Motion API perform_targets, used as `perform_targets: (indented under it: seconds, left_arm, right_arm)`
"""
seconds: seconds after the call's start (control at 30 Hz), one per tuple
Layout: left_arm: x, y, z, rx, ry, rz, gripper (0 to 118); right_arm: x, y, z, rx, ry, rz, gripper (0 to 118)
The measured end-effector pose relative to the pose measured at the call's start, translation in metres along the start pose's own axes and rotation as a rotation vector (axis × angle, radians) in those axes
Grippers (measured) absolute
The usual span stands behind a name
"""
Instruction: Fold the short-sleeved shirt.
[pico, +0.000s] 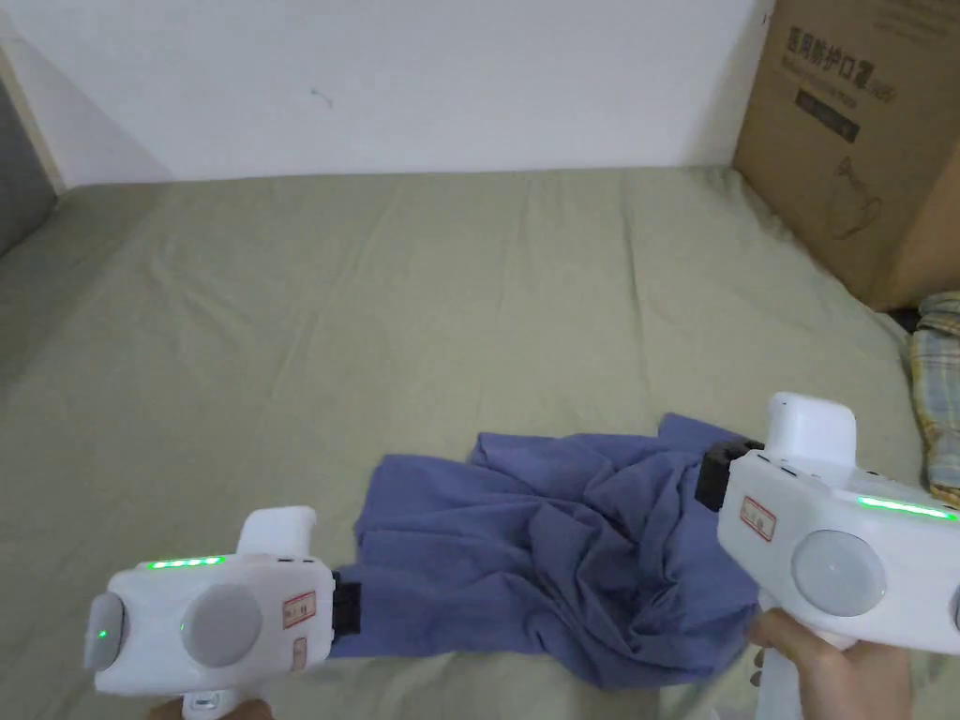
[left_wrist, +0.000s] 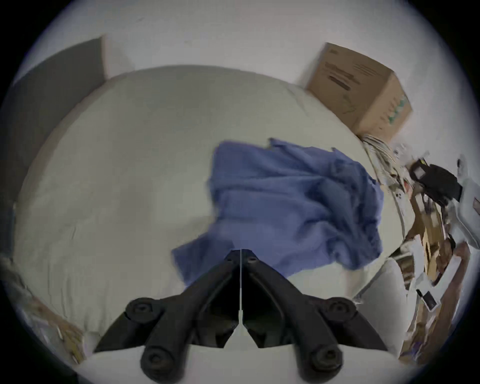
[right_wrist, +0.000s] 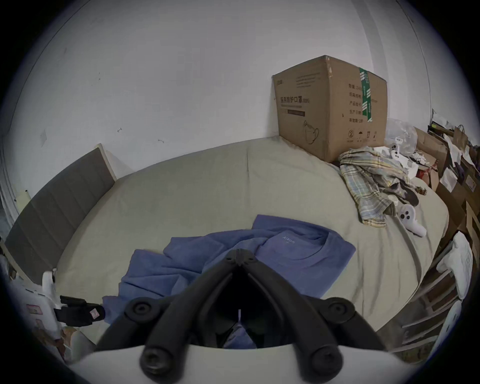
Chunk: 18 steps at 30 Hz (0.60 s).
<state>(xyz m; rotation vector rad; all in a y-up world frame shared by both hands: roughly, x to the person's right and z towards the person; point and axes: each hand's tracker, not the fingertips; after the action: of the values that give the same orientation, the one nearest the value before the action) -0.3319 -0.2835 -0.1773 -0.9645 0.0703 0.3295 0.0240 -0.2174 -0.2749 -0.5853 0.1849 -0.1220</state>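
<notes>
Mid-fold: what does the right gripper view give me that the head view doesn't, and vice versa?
Right gripper view adds the collar, facing up, and a white controller on the bed. Head view adds the white body of the right hand-held gripper and the hand holding it. Both share the crumpled blue shirt, left hand-held gripper at its edge, cardboard box and plaid cloth.

Blurred shirt (left_wrist: 293, 205), box (pico: 858, 141) cropped

Soft, even indoor light with faint shadows and no glare. The head view is bright and sharp. Both gripper views are dimmer, circular fisheye pictures with dark corners and curved edges; the left gripper view is blurred throughout.
</notes>
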Motion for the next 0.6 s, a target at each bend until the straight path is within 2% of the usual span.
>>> perform_targets:
  seconds: [0.03, 0.1, 0.17, 0.2, 0.33, 0.37, 0.4, 0.47, 0.5, 0.53, 0.57, 0.6]
  left_arm:
    - [-0.007, -0.002, 0.000, -0.019, 0.011, 0.015, 9]
    - [-0.013, -0.004, 0.001, 0.002, 0.042, 0.009, 52]
    - [-0.015, 0.000, 0.000, 0.002, 0.057, -0.003, 102]
    - [-0.011, 0.002, -0.001, 0.008, 0.061, -0.011, 109]
    - [0.000, 0.014, -0.020, 0.019, 0.047, -0.055, 106]
    - [0.002, 0.014, -0.029, 0.004, 0.031, -0.063, 97]
    - [0.005, 0.013, -0.036, -0.020, 0.002, -0.068, 80]
    - [0.013, 0.001, -0.063, -0.104, 0.002, -0.102, 30]
    - [0.018, -0.005, -0.068, -0.111, 0.093, -0.144, 28]
    - [0.021, -0.005, -0.063, -0.048, 0.092, -0.170, 22]
    - [0.021, -0.001, -0.058, -0.065, 0.068, -0.141, 13]
    - [0.021, 0.002, -0.058, -0.083, 0.029, -0.079, 13]
  right_arm:
    - [-0.002, -0.001, -0.002, -0.009, 0.010, -0.009, 0]
    - [-0.007, -0.002, -0.005, -0.018, 0.017, -0.012, 0]
    - [-0.013, -0.004, -0.008, -0.028, 0.016, 0.006, 0]
    - [-0.015, -0.004, -0.009, -0.031, 0.016, 0.017, 0]
    - [-0.018, -0.005, -0.015, -0.044, 0.021, 0.034, 0]
    - [-0.018, -0.006, -0.017, -0.048, 0.021, 0.033, 0]
    - [-0.017, -0.007, -0.018, -0.053, 0.018, 0.034, 0]
    - [-0.014, -0.008, -0.023, -0.067, 0.009, 0.035, 0]
    - [-0.011, -0.009, -0.025, -0.075, 0.004, 0.033, 0]
    - [-0.009, -0.010, -0.027, -0.083, 0.001, 0.029, 0]
    - [-0.006, -0.010, -0.028, -0.088, -0.001, 0.025, 0]
    - [-0.003, -0.010, -0.029, -0.092, -0.002, 0.024, 0]
